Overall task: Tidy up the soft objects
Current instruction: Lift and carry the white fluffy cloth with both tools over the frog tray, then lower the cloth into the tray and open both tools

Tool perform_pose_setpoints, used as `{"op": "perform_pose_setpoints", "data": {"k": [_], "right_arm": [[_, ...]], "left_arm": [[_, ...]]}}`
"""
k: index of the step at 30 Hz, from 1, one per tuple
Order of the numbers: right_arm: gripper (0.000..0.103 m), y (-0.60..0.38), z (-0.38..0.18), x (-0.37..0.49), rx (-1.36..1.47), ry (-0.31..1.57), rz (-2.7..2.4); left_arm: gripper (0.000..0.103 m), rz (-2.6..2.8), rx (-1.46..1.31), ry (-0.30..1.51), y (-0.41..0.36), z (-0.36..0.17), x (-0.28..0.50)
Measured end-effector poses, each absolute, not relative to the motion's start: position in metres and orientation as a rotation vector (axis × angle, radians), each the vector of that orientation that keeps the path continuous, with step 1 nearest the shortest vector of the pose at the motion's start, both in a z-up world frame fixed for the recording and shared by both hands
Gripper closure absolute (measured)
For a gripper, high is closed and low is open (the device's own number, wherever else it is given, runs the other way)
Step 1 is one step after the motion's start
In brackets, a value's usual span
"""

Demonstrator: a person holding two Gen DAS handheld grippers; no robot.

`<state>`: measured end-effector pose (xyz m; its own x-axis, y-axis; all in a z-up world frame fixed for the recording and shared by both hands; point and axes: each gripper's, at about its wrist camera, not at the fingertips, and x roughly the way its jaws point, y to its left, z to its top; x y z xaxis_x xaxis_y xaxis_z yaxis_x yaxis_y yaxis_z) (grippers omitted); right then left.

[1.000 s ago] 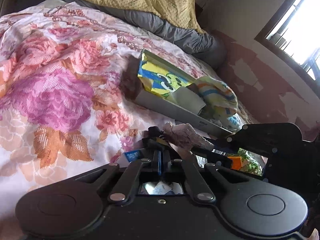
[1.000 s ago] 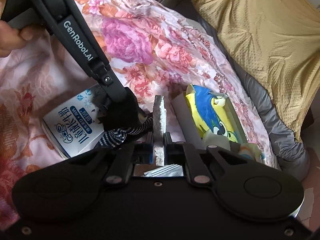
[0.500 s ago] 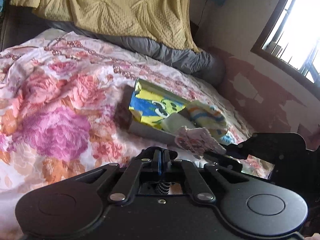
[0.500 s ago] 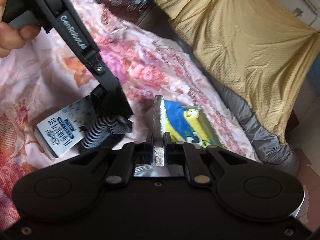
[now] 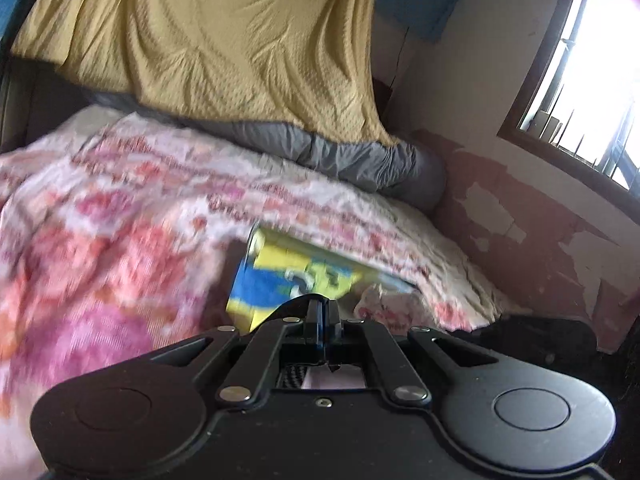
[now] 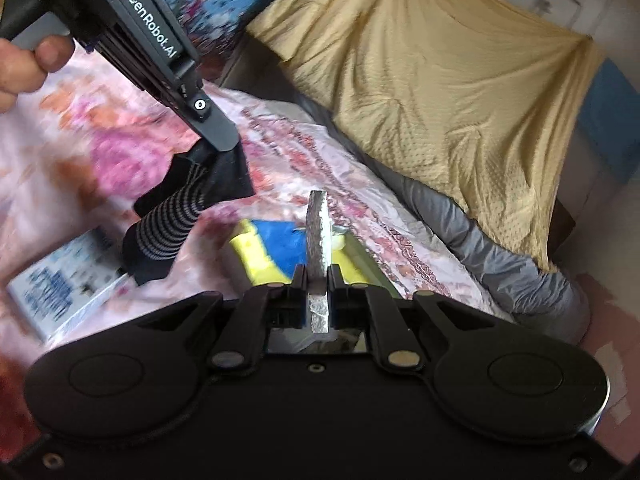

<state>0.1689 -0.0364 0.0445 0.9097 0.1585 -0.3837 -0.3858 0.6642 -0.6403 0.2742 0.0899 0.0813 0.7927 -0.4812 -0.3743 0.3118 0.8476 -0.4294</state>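
Both grippers lifted higher above floral bedspread [image 6: 132,152] than before. Yellow-blue box [image 6: 272,252] on bedspread. Left gripper [image 6: 222,148] clamped on striped black sock [image 6: 168,232], hanging above bedspread. Right gripper [image 6: 318,280] pinching grey-white pad [image 6: 318,236] above box.

Open bed [image 6: 344,176] is lying clear toward 12 o'clock; the tray [image 6: 272,256] is blocking dead ahead, a box [image 6: 64,288] is sitting at 9, a yellow blanket [image 6: 440,80] is walling off 1.
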Motion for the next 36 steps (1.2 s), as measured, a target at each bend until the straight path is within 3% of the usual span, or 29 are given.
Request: {"op": "perform_pose_setpoints", "data": {"k": [9,18,31,34,36], "right_arm": [[0.099,-0.082,0.074,0.231,-0.503,0.369,0.304],[0.099,-0.119,0.062,0.265,-0.269,0.493,0.342],[0.094,-0.134,0.042,0.283,-0.188,0.576,0.302],[0.088,-0.136,0.037,0.295,-0.174,0.585,0.27],[0.068,-0.139,0.035,0.298,-0.165,0.59,0.251]], "left_arm": [[0.103,-0.381,-0.429,0.391,0.049,0.106,0.336],[0.103,-0.313,-0.51,0.496,0.025,0.046,0.372],[0.102,-0.241,-0.442,0.656,0.017,-0.008,0.391],[0.099,-0.225,-0.443,0.668,0.018,-0.01,0.39],[0.093,-0.213,-0.431,0.672,0.019,-0.009,0.389]]}}
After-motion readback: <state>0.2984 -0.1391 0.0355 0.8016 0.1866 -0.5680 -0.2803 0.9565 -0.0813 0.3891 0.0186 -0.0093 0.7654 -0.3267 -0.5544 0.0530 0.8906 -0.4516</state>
